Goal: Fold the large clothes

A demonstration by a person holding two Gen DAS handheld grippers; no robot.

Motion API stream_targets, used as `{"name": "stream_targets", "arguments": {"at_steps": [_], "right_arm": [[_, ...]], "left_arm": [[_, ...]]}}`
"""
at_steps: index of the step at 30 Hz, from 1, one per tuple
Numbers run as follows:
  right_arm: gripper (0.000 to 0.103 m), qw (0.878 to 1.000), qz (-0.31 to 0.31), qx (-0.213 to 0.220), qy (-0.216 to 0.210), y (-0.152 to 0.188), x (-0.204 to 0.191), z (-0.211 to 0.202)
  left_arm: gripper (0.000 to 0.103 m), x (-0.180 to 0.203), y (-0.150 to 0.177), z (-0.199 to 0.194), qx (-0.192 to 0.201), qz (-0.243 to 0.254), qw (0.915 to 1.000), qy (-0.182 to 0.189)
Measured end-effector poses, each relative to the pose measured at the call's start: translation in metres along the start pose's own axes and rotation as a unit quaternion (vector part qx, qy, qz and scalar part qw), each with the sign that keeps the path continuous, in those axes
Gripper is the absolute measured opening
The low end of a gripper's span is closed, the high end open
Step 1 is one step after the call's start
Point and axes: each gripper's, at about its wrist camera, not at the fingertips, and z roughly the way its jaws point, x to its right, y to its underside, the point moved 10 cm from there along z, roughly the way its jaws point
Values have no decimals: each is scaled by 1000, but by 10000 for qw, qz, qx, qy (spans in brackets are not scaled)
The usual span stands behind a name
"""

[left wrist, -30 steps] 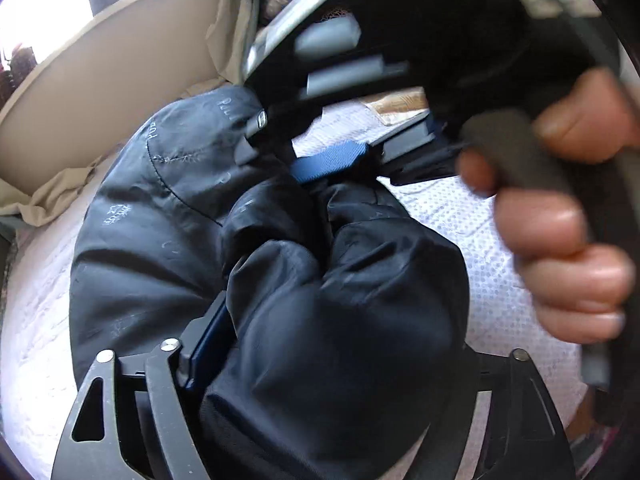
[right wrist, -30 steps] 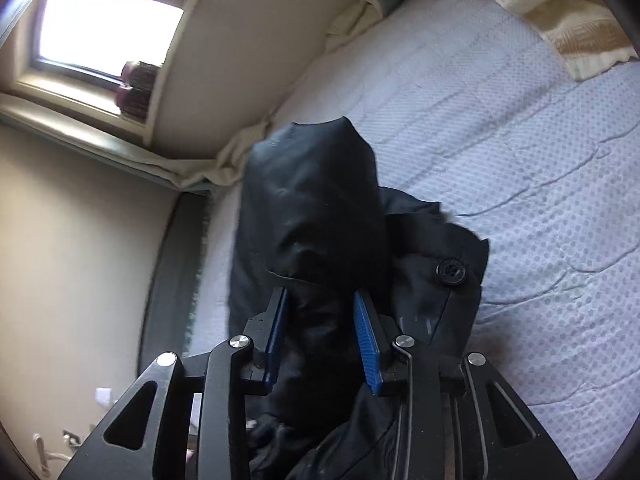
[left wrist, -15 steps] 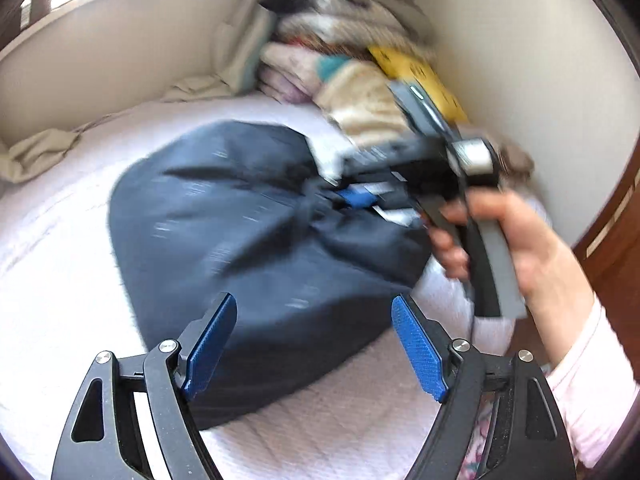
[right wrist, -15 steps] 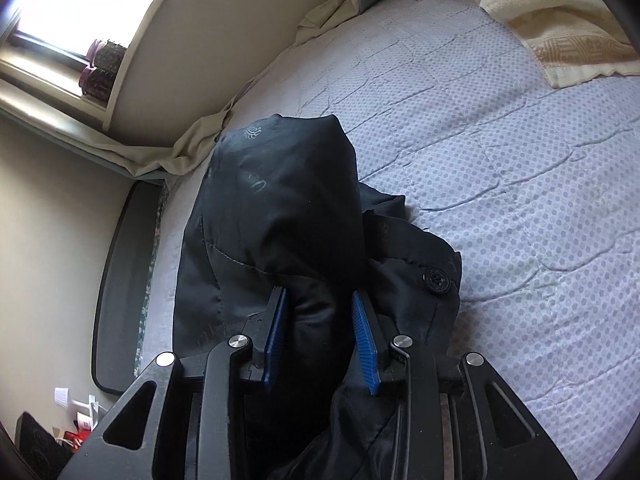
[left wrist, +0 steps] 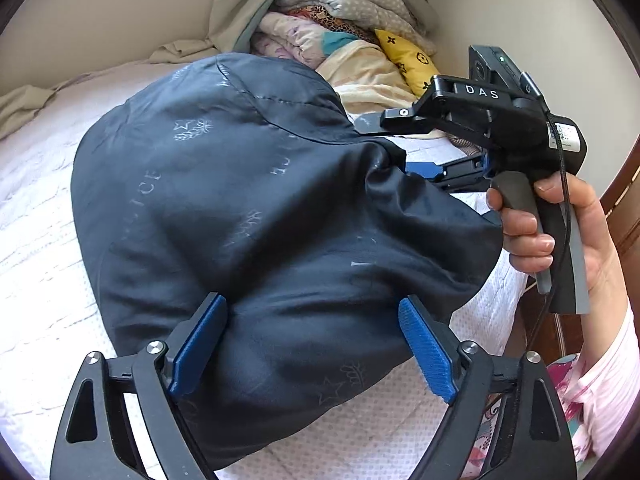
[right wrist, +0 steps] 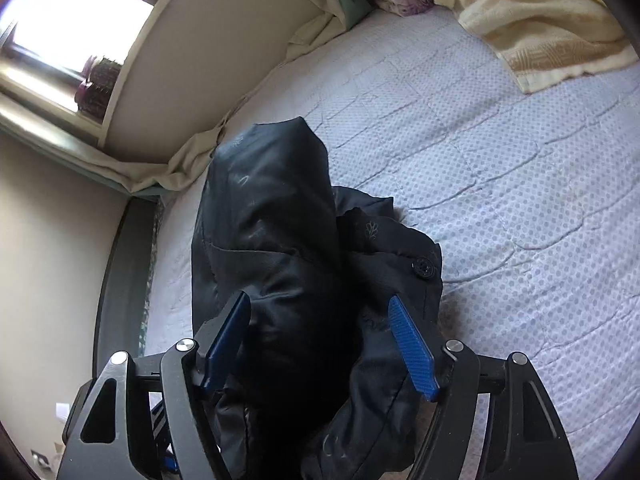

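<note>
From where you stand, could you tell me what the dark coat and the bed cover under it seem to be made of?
The dark coat: likely a smooth synthetic, nylon or polyester, padded; it has a faint sheen, pale printed emblems and puffy folds. The bed cover: apparently matte quilted cotton or a blend, with stitched seams and a dotted weave.

Dark jacket [right wrist: 272, 248] and blankets [right wrist: 540, 28] lie on bed [right wrist: 520, 200].

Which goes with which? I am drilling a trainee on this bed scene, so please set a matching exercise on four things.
Things:
1. jacket
2. yellow cushion
3. left claw
4. button

States or places:
A. in the pile by the wall
B. open
C. sewn on dark fabric
D. bundled on the bed cover

Pairs: 1-D, 2-A, 3-B, 4-C
</note>
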Motion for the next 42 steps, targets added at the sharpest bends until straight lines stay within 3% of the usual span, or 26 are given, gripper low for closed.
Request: {"name": "stream_targets", "arguments": {"at_steps": [2, 5, 6, 9, 14, 17, 22, 29, 33, 35, 36, 38, 42], "right_arm": [[72, 9999, -102, -104, -15, 4, -4, 7], [68, 9987, 54, -301, -408, 11, -12, 21], [54, 9978, 54, -371, -541, 13, -16, 26], [31, 9983, -144, -400, -407, 16, -22, 29], [20, 9994, -330, -128, 39, 21, -22, 9], [18, 9973, -376, 58, 627, 28, -5, -4], [20, 9965, -158, 27, 816, 38, 19, 2], [39, 9988, 199, 195, 398, 27, 34, 20], [53, 9958, 74, 298, 860, 22, 21, 2], [53, 9891, -307, 523, 1342, 19, 7, -15], [53, 9780, -765, 802, 1770, 15, -7, -31], [49, 9623, -1355, 1153, 2059, 10, -35, -50], [28, 9704, -1607, 1039, 1471, -8, -76, -43]], "left_arm": [[90, -1, -2, 5, -51, 14, 10000, 38], [91, 2, 2, 10, -89, 57, 9999, 74], [91, 2, 3, 11, -114, 95, 9999, 55], [91, 5, 4, 11, -123, 135, 9998, 37], [89, 23, 4, 5, -30, 412, 9991, 24], [88, 31, 5, -1, 88, 502, 9987, -12], [88, 26, 9, 13, -4, 300, 9995, 68], [88, 20, 10, 30, -82, 482, 9986, -212], [90, 24, 15, 33, -58, 681, 9966, -463], [92, 25, 17, 34, -61, 781, 9954, -551], [92, 27, 18, 35, -62, 824, 9949, -576], [92, 31, 19, 36, -68, 880, 9945, -569], [94, 39, 22, 39, -85, 1074, 9925, -580]]}}
